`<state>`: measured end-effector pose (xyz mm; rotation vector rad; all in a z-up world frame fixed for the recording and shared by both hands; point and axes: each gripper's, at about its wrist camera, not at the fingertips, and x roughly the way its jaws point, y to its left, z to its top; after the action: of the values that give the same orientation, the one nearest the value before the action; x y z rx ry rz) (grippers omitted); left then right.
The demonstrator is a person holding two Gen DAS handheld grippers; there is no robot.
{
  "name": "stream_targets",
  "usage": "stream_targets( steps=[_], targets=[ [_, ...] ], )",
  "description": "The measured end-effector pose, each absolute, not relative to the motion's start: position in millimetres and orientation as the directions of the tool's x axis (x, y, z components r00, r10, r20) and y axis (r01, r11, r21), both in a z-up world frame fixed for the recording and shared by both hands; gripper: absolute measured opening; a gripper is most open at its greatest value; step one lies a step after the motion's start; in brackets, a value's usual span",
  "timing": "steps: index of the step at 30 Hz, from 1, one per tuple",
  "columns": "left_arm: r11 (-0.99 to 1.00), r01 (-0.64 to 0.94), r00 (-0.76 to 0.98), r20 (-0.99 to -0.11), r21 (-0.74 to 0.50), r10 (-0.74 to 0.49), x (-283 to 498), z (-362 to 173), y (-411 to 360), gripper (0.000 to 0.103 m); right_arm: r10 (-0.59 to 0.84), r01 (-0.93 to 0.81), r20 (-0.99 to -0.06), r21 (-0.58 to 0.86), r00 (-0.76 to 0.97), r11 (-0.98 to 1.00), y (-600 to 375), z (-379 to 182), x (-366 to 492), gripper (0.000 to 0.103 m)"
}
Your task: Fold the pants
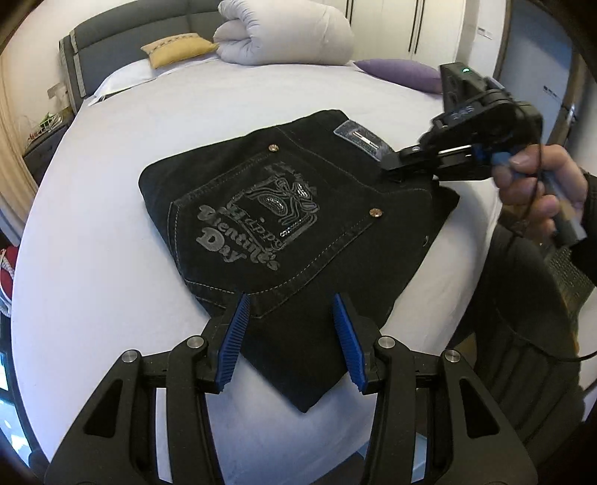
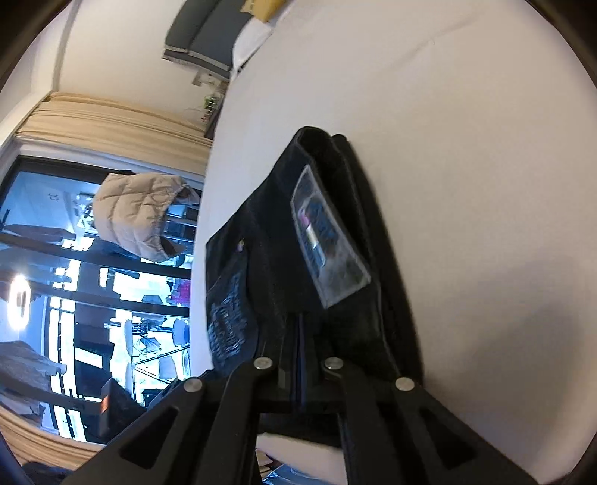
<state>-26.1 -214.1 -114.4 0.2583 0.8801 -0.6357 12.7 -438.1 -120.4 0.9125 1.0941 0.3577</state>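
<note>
Black jeans (image 1: 298, 224) lie folded into a compact stack on the white bed, back pocket with a grey print facing up. My left gripper (image 1: 291, 309) is open, its blue pads hovering over the near corner of the stack. My right gripper (image 1: 391, 173) is shut on the waistband edge at the far right, next to the grey label (image 1: 363, 140). In the right wrist view the camera is rolled sideways; the jeans (image 2: 268, 261) and label (image 2: 324, 242) fill the centre, and the shut right gripper (image 2: 300, 335) pinches the fabric.
The white bed sheet (image 1: 112, 224) surrounds the stack. A rolled duvet (image 1: 283, 33), a yellow pillow (image 1: 177, 48) and a purple pillow (image 1: 403, 74) lie at the headboard. A nightstand (image 1: 41, 145) stands at the left. A window and curtains (image 2: 93, 123) show in the right wrist view.
</note>
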Motion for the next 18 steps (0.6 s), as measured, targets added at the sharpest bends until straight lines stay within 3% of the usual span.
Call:
stream_targets(
  steps=[6,8,10,11,12,14,18],
  targets=[
    [0.777,0.629,0.493,-0.774,0.001,-0.398,-23.5,-123.5,-224.0,0.046,0.663,0.178,-0.562,0.812,0.495,0.556,-448.8,-136.2,-1.8,0.0],
    [0.79,0.612,0.469,-0.784,-0.043,-0.406,-19.4,-111.4,-217.9,0.047,0.643,0.152,-0.578,0.791,0.503,0.592,-450.0,-117.3,-3.5,0.016],
    [0.805,0.581,0.472,-0.757,-0.117,-0.451,-13.7,-90.4,-202.3,0.05,0.633,0.123,-0.553,0.797,0.542,0.591,-459.9,-100.8,-9.8,0.053],
    [0.817,0.56,0.494,-0.735,-0.14,-0.465,-11.5,-80.3,-192.9,0.062,0.618,0.111,-0.542,0.796,0.57,0.596,-467.9,-91.2,-12.0,0.057],
    [0.836,0.522,0.533,-0.7,-0.17,-0.475,-7.9,-67.6,-177.7,0.082,0.603,0.108,-0.54,0.79,0.587,0.603,-474.8,-85.5,-12.5,0.061],
    [0.855,0.463,0.573,-0.657,-0.234,-0.49,5.7,-56.9,-154.8,0.099,0.589,0.122,-0.542,0.789,0.599,0.602,-490.1,-82.0,-6.3,0.061],
    [0.835,0.366,0.474,-0.689,-0.412,-0.548,48.7,-75.7,-133.5,0.098,0.617,0.195,-0.578,0.794,0.534,0.576,-505.1,-102.4,19.1,0.061]
  ],
)
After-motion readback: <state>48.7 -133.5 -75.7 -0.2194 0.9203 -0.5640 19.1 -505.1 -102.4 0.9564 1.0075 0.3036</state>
